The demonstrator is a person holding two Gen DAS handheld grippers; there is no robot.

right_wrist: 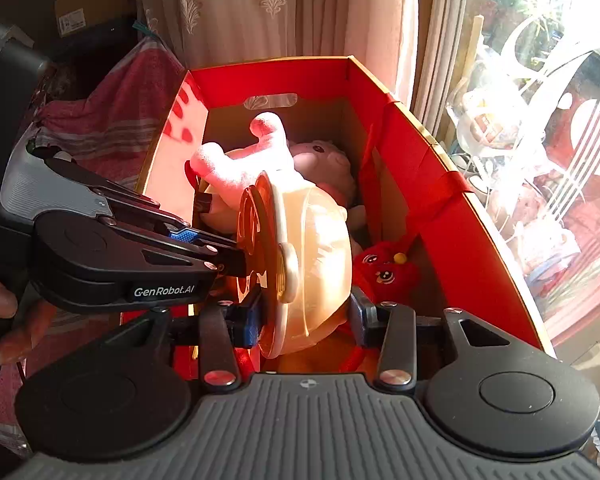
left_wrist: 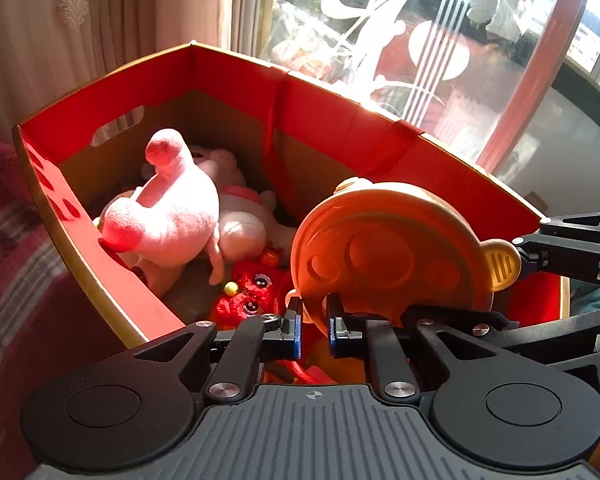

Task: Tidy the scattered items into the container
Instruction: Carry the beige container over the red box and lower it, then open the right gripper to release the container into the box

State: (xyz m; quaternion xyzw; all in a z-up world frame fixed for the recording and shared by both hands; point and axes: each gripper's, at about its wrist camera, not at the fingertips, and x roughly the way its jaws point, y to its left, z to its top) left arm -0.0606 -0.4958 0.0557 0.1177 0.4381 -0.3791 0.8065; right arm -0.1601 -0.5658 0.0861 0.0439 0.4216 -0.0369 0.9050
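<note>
Pinching with the left gripper (left_wrist: 315,320), jaws nearly together on the thin lower rim of the round orange toy (left_wrist: 380,252). Spanning wide with the right gripper (right_wrist: 304,316), one pad against the flat lid side, the other against the domed back, clamped across the whole body. Two holds, most likely because of a bulky, smooth shell apt to swivel in a single pinch. Held tilted on edge above the near end of the red box (left_wrist: 228,80); cannot tell whether clear of everything inside. Beyond: pink plush (left_wrist: 172,208) piled towards the far wall, red plush (left_wrist: 248,296) on the floor just beside the toy. Looks aimed at the near corner. Worth lowering before letting go, or risking a bounce off the plush.
</note>
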